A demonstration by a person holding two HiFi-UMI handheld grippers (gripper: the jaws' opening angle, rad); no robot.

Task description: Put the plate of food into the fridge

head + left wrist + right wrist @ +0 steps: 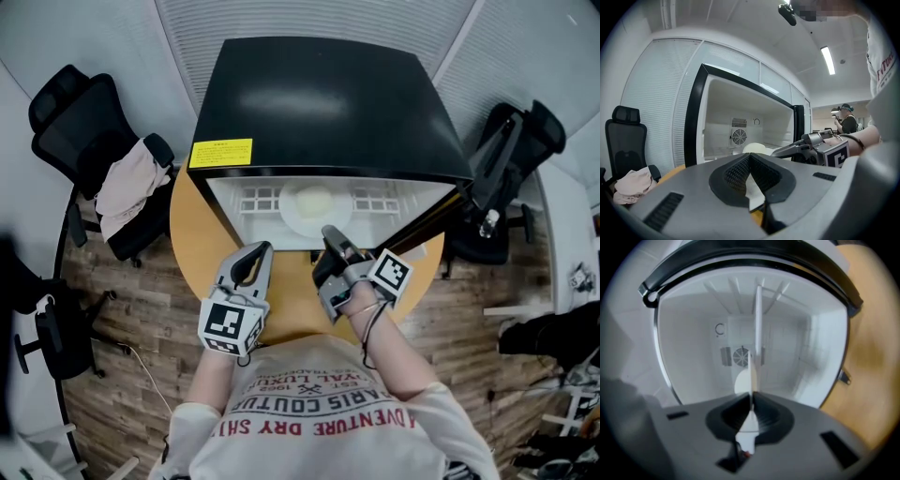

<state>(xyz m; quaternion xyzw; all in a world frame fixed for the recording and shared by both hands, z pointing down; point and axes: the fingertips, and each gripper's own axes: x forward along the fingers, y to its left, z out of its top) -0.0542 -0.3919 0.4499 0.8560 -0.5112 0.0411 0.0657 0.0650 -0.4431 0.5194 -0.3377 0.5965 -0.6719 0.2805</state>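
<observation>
While the plate of food (pixel 317 204) sits on a shelf inside the open mini fridge (pixel 328 103), the right gripper (pixel 330 234) points level at the opening, clenched and empty; the left gripper (pixel 261 248) alongside is likewise closed on nothing.

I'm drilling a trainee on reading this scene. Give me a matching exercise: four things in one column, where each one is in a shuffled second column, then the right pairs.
Things:
1 plate
2 sticker
3 cloth
4 fridge

Places:
A on the table
B on a chair
C inside the fridge
D on the fridge's top

Pairs: 1-C; 2-D; 3-B; 4-A
</observation>
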